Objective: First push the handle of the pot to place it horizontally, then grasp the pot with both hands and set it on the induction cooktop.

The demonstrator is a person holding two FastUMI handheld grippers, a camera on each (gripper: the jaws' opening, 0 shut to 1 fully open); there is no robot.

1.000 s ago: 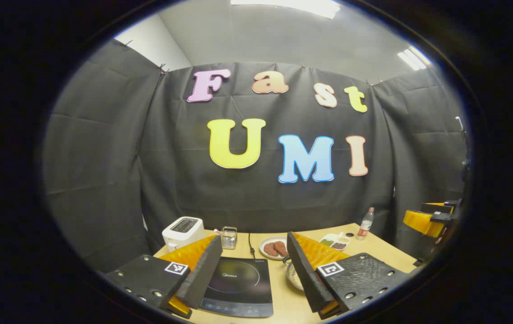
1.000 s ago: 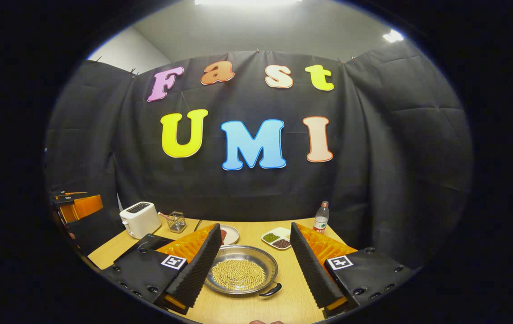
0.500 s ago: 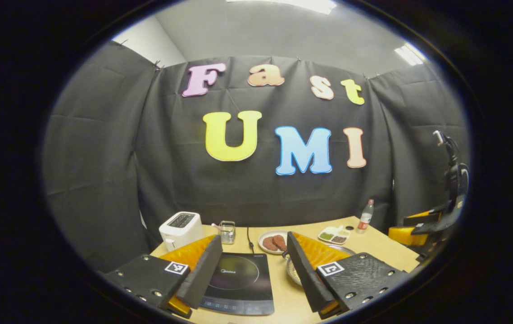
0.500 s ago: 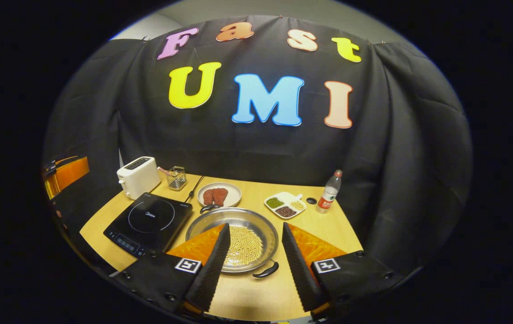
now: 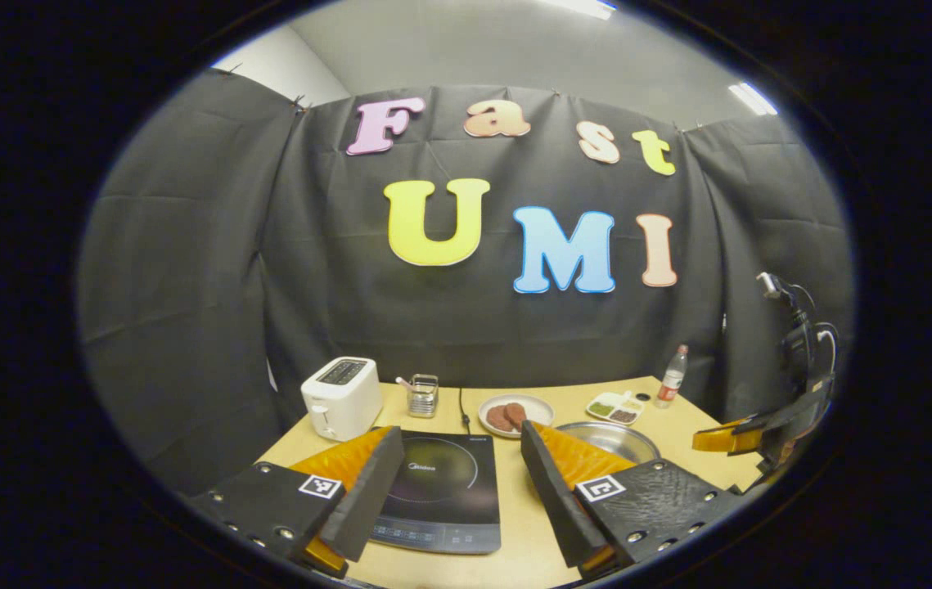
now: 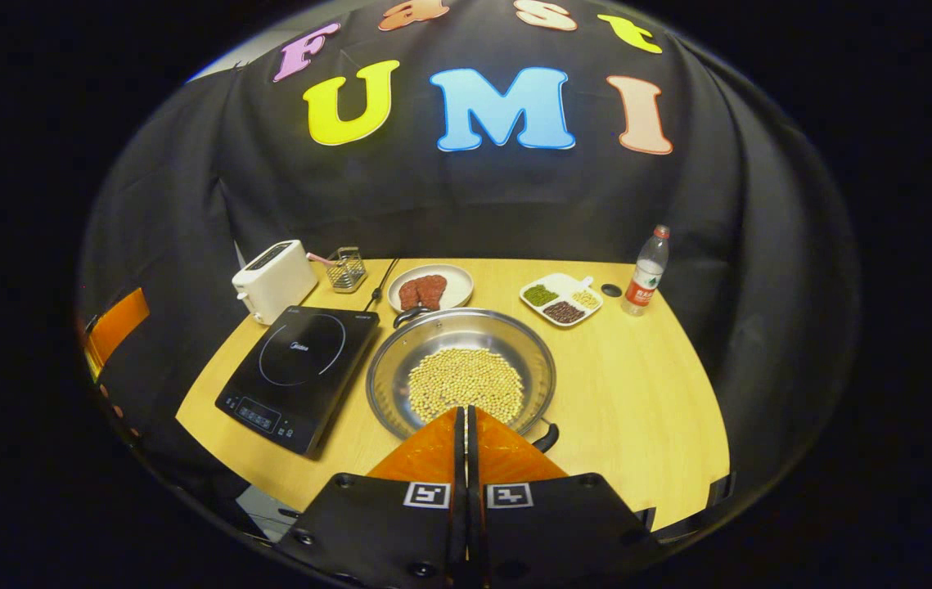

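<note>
The right tongs [image 6: 466, 413] are seen pressed together with nothing between them, tips poised over the near rim of the pot [image 6: 461, 372]. Just to the right of those tips a dark handle [image 6: 546, 438] is seen at the pot's near edge; a second handle [image 6: 402, 316] is seen at the far-left rim, toward the plate of meat [image 6: 430, 287]. The line through the two handles is thus judged to run diagonally, from near-right to far-left, not level across the desk [image 6: 637, 384].

The left tongs [image 5: 456, 483] are held wide apart and empty, raised above the induction cooktop [image 5: 441, 491], with the pot [image 5: 609, 438] partly hidden behind their right finger.

The pot, holding pale beans, is set on the desk just right of the induction cooktop [image 6: 298, 372], close beside it but not on it. The right tongs are judged the nearer to the near handle, so the push to turn the pot would fall to them, sideways against that handle.

A toaster [image 6: 273, 278] is left well clear at the back.
</note>
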